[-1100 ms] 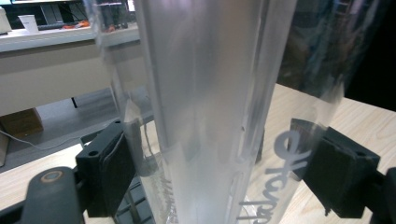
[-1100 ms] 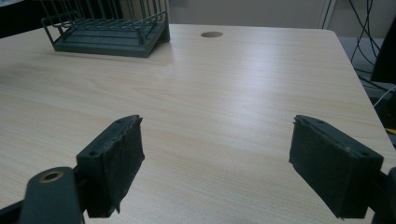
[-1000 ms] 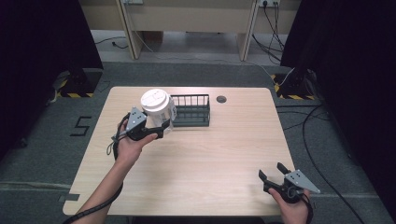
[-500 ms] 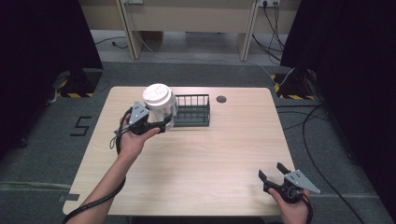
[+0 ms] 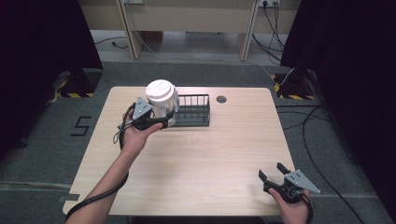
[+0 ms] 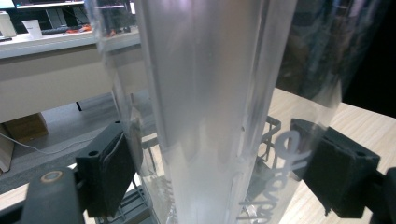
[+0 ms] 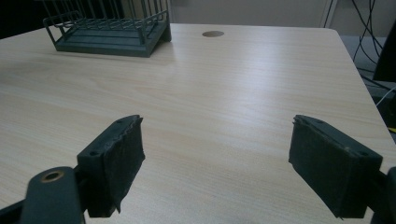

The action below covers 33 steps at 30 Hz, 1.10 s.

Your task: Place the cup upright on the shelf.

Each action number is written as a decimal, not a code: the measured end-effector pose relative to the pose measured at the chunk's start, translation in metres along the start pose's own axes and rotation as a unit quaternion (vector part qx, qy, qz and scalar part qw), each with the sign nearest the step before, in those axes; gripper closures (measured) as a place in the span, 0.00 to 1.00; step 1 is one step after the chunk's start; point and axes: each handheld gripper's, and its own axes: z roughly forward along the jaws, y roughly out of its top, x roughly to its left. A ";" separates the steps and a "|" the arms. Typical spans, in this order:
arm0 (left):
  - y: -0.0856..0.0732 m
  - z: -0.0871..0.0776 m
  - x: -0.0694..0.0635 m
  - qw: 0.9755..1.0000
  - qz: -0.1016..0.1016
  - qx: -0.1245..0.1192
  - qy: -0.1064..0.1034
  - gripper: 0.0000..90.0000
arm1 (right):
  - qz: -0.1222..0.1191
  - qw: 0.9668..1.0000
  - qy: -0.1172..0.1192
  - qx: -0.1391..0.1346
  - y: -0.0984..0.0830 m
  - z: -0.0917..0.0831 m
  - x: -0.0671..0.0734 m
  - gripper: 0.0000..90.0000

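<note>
A clear plastic cup with a white lid (image 5: 162, 98) is held upright above the left end of a dark wire rack (image 5: 191, 111). My left gripper (image 5: 159, 119) is shut on the cup's body. In the left gripper view the translucent cup (image 6: 210, 107) stands between both pads (image 6: 109, 175), with white lettering low on its wall. My right gripper (image 5: 274, 175) rests near the table's front right edge, open, nothing between its pads (image 7: 119, 163). The right gripper view shows the rack (image 7: 112, 30) far off at the upper left.
The rack sits at the back middle of the light wooden table (image 5: 210, 154). A round cable hole (image 5: 221, 99) lies just right of the rack. Dark floor and cables (image 5: 317, 116) surround the table, with desk legs behind it.
The left gripper has carried the cup slightly right and farther back, over the rack's left end. The right gripper has stayed in place.
</note>
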 end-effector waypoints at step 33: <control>0.017 0.031 0.007 1.000 0.000 0.002 0.008 0.19 | 0.002 1.000 0.002 0.000 0.000 0.000 -0.001 0.21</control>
